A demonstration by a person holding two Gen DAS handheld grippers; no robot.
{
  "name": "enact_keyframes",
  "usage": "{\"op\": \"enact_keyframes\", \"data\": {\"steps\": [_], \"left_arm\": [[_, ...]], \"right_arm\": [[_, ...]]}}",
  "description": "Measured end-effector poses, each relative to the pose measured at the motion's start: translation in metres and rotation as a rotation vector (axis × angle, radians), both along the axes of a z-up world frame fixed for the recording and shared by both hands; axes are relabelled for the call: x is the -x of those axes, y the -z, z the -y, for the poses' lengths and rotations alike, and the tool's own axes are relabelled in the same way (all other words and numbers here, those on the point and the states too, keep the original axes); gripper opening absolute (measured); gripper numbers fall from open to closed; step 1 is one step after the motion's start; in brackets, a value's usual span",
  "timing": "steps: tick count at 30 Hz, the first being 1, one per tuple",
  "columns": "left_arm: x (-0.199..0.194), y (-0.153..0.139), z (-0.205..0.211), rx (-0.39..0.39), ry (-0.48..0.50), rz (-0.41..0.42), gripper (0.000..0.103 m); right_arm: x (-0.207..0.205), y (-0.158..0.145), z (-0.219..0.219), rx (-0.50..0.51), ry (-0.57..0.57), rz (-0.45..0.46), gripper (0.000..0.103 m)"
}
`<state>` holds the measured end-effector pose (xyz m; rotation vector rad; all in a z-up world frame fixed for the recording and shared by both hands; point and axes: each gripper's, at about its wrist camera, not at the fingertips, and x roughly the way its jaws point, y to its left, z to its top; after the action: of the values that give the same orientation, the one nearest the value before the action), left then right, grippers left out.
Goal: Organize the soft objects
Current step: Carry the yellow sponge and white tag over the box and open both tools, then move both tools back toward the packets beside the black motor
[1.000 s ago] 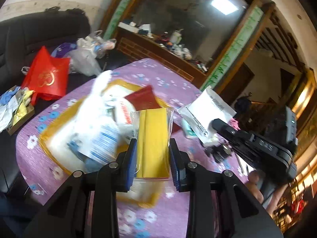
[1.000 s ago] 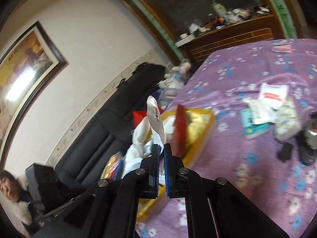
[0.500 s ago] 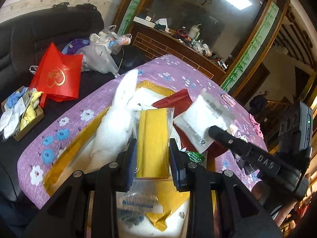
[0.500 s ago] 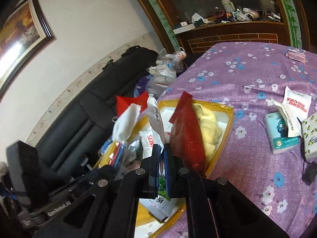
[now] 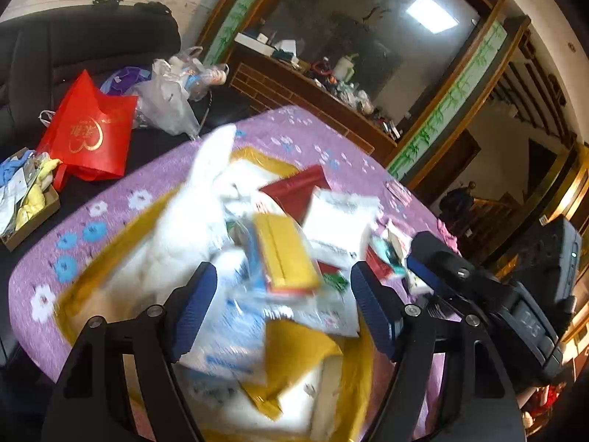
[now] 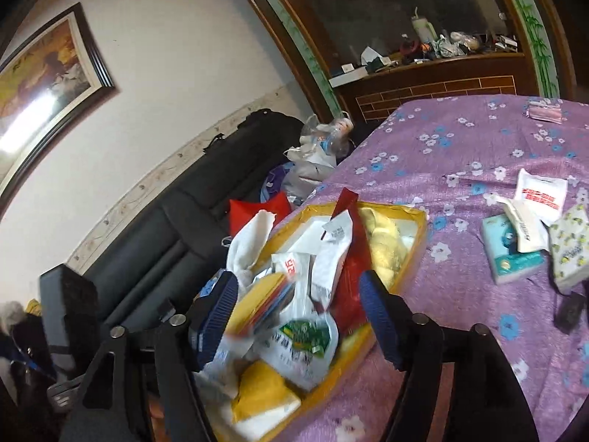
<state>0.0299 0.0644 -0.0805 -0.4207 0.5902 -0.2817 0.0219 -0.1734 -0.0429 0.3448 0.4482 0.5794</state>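
Purple flowered tablecloth (image 6: 460, 169) covers the round table; dark sofa (image 6: 158, 228) and a framed picture (image 6: 48, 73) lie beyond it, with a wooden sideboard (image 5: 302, 88) at the far wall.

My left gripper (image 5: 283, 305): jaws have just been opening and now stand wide apart. The yellow packet (image 5: 285, 258) in clear wrap shows between the blue pads but touches neither; it is blurred and tilted, lying atop the pile in the yellow tray (image 6: 418, 235).

My right gripper (image 6: 298, 316): jaws have likewise just been opening, wide apart now, nothing pressed by the pads. The white packet with a printed label (image 6: 333, 243) stands in the tray ahead of them, leaning on the red pouch (image 6: 349, 269).

Tray contents: white plastic bags, a green-printed bag (image 6: 305, 339), yellow cloth. Tray sits at the table edge nearest the sofa.

Outside the tray, on the cloth to the right in the right wrist view: teal tissue pack (image 6: 511, 254), white sachet with red print (image 6: 539, 195), patterned pack (image 6: 572, 243).

Red shopping bag (image 5: 88, 129) rests on the sofa.
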Motion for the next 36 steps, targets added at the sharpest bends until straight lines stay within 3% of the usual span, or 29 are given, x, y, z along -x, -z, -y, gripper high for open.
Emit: {"op": "enact_keyframes", "data": {"steps": [4,7,10,15,18,21,24,36], "left_arm": [[0.019,-0.002,0.022,-0.008,0.101,0.011,0.077],[0.034,-0.004,0.042,-0.014,0.160,0.015,0.077],[0.043,-0.012,0.062,-0.005,0.213,0.018,0.077],[0.048,-0.022,0.103,-0.111,0.203,0.041,0.077],[0.047,-0.018,0.117,-0.136,0.189,0.016,0.077],[0.041,-0.013,0.123,-0.110,0.198,-0.021,0.077],[0.039,-0.011,0.128,-0.105,0.188,-0.043,0.077],[0.039,-0.006,0.134,-0.106,0.203,-0.055,0.077]], "right_arm": [[0.028,0.008,0.028,0.000,0.031,0.034,0.089],[0.034,0.016,0.059,-0.052,-0.002,-0.012,0.091],[0.043,0.026,0.102,-0.064,0.065,-0.042,0.095],[0.025,0.065,0.133,0.007,0.182,-0.268,0.096],[0.019,0.080,0.139,-0.014,0.189,-0.338,0.096],[0.022,0.083,0.139,0.005,0.187,-0.328,0.095],[0.019,0.090,0.137,0.053,0.182,-0.341,0.103],[0.026,0.096,0.147,0.066,0.132,-0.292,0.103]]}}
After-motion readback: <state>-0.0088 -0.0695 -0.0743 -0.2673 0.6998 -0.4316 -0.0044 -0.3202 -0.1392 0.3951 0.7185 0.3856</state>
